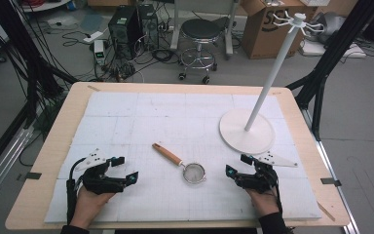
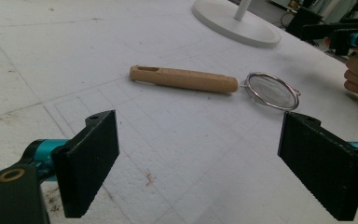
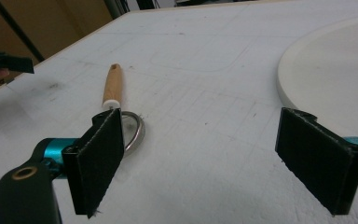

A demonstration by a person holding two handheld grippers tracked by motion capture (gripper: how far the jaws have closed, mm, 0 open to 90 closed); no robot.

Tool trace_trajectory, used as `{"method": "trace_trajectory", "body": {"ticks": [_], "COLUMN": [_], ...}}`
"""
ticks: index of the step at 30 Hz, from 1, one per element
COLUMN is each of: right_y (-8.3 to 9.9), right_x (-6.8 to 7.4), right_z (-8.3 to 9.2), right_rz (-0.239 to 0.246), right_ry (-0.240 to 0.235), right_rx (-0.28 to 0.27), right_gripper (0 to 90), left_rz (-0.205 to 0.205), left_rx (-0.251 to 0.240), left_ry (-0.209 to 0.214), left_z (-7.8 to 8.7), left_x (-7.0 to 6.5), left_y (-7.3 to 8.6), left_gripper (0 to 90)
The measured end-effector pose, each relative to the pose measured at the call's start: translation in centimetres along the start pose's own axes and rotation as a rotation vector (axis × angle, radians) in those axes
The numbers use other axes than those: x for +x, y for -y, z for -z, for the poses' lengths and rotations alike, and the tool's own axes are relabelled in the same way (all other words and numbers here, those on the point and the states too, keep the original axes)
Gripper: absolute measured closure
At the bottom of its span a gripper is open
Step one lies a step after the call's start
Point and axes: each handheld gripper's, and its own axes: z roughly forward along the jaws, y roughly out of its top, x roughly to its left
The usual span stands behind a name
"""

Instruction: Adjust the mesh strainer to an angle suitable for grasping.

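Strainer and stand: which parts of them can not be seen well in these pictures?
- Strainer: right gripper view, the near jaw hides most of the ring and mesh.
- Stand: left gripper view, the top edge cuts off the pole.
- Stand base: right gripper view, the right edge cuts it off.
- Stand hooks: high view, too small to count.

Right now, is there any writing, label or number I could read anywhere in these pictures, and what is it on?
Cardboard box on the floor behind the table: large dark letters, cut off and blurred, not readable.
Small white device on the floor: a green lit display, too small to read.
Strainer, white stand, table mat: no text.
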Motion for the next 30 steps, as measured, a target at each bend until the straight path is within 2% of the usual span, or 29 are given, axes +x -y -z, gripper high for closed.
{"method": "trace_trajectory", "body": {"ticks": [26, 27, 29, 30], "right_y": [-0.07, -0.06, -0.07, -0.08], "right_x": [0.10, 0.10, 0.06, 0.07], "right_z": [0.01, -0.01, -0.05, -0.06], "right_rz": [0.001, 0.001, 0.003, 0.000], "right_ry": [-0.002, -0.001, 0.002, 0.003], "right_rx": [-0.004, -0.001, -0.003, -0.001], "right_gripper": [14.9, 14.9, 14.9, 14.9], "left_rz": [0.001, 0.011, 0.046, 0.053], "left_rx": [-0.005, -0.014, -0.047, -0.055], "left_ry": [-0.003, -0.008, 0.024, 0.030], "left_z": [0.06, 0.04, 0.04, 0.02], "left_x": [-0.06, -0.10, -0.04, -0.02], "left_y": [-0.01, -0.05, -0.14, -0.15], "left_gripper": [13.2, 15.2, 18.2, 23.3]}}
